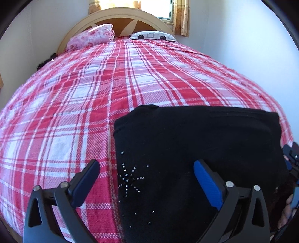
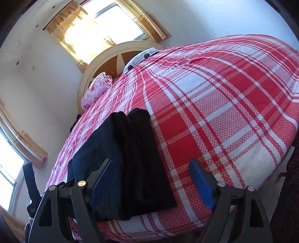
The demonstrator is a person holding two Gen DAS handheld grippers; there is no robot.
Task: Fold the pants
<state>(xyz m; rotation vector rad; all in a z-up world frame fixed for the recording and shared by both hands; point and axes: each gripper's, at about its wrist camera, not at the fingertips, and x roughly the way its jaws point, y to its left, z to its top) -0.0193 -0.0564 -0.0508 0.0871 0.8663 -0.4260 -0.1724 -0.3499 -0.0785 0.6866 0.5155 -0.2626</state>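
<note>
The black pants [image 1: 196,149] lie folded into a thick rectangle on the red plaid bed, with a rhinestone star [image 1: 129,180] near the left edge. My left gripper [image 1: 146,168] is open, hovering over the pants' near left side, holding nothing. In the right wrist view the folded pants [image 2: 130,158] show stacked layers near the bed's front edge. My right gripper [image 2: 149,168] is open and empty, just in front of them. The other gripper shows at the far left [image 2: 30,188].
The red and white plaid bedspread [image 1: 93,112] covers the bed. A pink floral pillow [image 1: 93,36] and a white patterned pillow [image 1: 153,35] lie by the cream headboard [image 1: 119,16]. A curtained window [image 2: 104,28] is behind. The bed's edge [image 2: 286,162] drops to dark floor.
</note>
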